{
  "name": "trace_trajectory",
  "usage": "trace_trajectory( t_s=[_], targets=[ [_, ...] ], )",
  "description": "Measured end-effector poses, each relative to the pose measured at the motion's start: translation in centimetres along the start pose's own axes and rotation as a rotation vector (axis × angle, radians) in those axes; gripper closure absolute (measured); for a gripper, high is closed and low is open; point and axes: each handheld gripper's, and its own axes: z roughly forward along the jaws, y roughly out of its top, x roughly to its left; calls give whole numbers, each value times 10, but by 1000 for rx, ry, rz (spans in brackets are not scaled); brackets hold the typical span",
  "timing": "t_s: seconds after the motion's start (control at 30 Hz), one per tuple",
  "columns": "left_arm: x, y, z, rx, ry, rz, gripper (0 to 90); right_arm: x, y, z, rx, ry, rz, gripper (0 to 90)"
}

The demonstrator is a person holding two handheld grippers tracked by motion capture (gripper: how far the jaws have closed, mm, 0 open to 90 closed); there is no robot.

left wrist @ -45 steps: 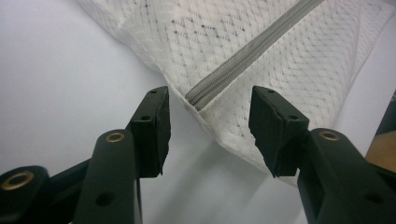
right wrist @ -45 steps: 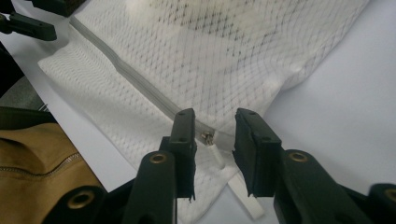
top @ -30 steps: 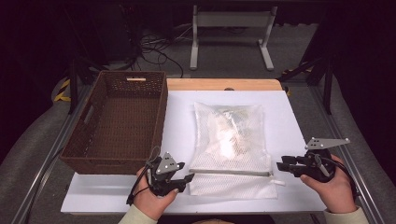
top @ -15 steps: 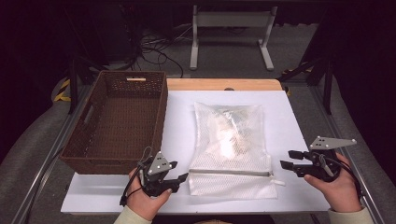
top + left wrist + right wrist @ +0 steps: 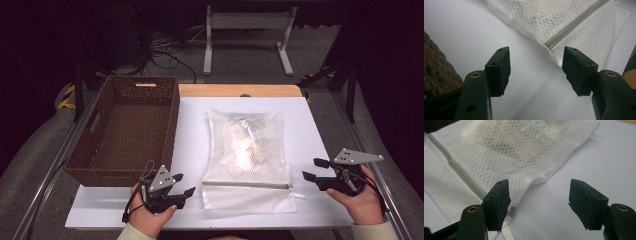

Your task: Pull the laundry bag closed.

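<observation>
Lying flat on the white surface [image 5: 310, 120], mesh laundry bag [image 5: 247, 160] seen between both claws, left claw [image 5: 182, 186] spread, just opened wider, nothing gripped, right claw [image 5: 314, 170] spread wide, just opened, zipper [image 5: 247, 184] ahead, wicker basket [image 5: 127, 130] beyond the left claw.

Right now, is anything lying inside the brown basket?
No, the high view shows the wicker basket holding nothing but its bare woven floor.
</observation>
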Motion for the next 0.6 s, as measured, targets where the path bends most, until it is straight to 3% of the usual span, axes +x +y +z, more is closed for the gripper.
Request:
trace_trajectory(
  t_s=[0.1, 0.3, 0.6],
  targets=[
    [2, -3, 0, -11, 9, -7, 412, -4, -6, 2, -28, -8, 6, 314],
    [3, -4, 0, -24, 10, -1, 419, -10, -16, 6, -34, -29, 12, 306],
    [3, -4, 0, -19, 10, 4, 416, -10, -16, 6, -41, -32, 7, 299]
  ],
)
